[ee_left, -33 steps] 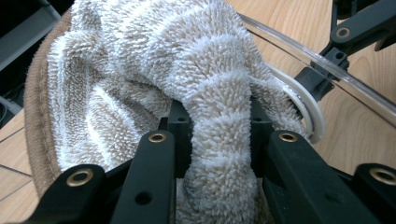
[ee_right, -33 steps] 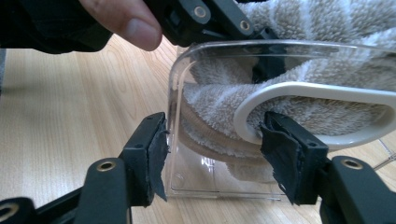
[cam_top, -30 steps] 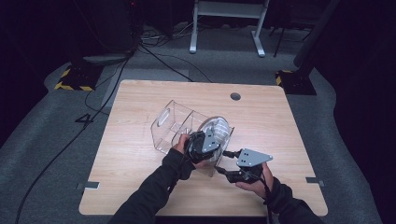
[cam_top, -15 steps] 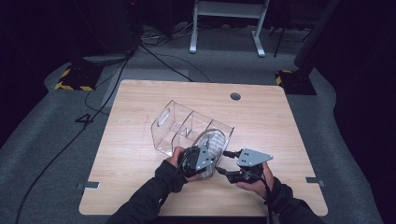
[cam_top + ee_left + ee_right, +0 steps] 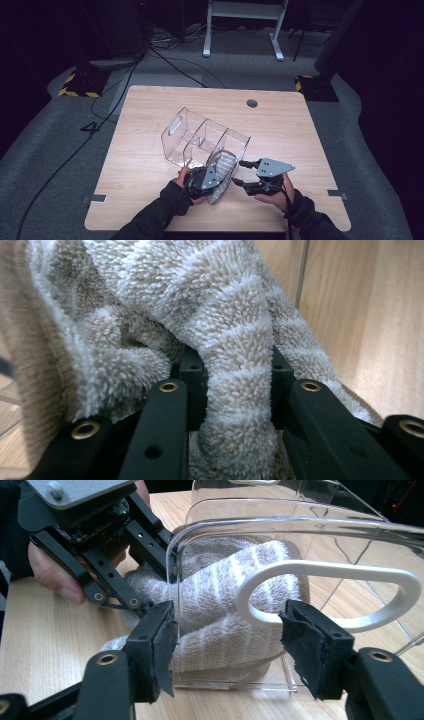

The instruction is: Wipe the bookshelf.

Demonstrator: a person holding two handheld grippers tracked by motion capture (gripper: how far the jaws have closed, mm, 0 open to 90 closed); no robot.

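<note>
- The striped fluffy sock (image 5: 235, 365), beige and white, lies at the near end of the clear plastic organizer (image 5: 200, 137), close to the table's front edge; in the right gripper view it bulges behind the clear end wall with part spilling out onto the wood at the left.
- The left gripper (image 5: 207, 179) clamps a fold of the sock, its black jaws narrowed tight on the pile in the left gripper view.
- The right gripper (image 5: 227, 635) has its jaws spread wide, their pads (image 5: 160, 642) on either side of the organizer's end wall and its white-rimmed handle cutout (image 5: 330, 597); whether the pads press on the plastic I cannot tell.
- The organizer has several compartments and lies tilted across the middle of the wooden table (image 5: 300, 130).
- A round cable hole (image 5: 252, 103) sits near the table's far edge, well apart from the organizer.
</note>
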